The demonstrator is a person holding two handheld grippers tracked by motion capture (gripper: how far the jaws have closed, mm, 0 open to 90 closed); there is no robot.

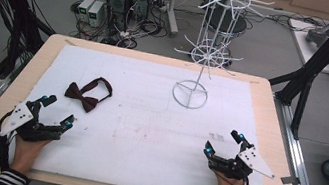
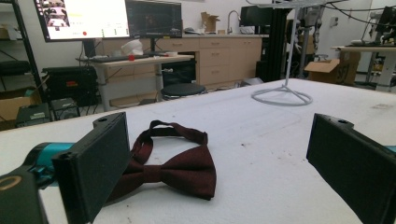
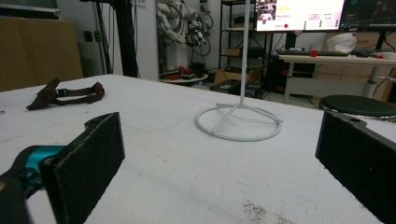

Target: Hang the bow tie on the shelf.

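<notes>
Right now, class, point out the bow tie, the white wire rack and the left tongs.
bow tie [image 1: 81, 96], high view, centre knot.
white wire rack [image 1: 190, 95], high view, ring base.
left tongs [image 1: 59, 111], high view, midway between tips.

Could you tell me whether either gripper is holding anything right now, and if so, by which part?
Nothing is held. The left gripper and the right gripper both rest open on the table, and the bow tie lies untouched ahead of the left one.

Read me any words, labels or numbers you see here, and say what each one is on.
No text here is legible.
Bright computer monitor behind the table: window contents too small and blurred.
Small dark printed mark on the white foam table cover: too small.
</notes>
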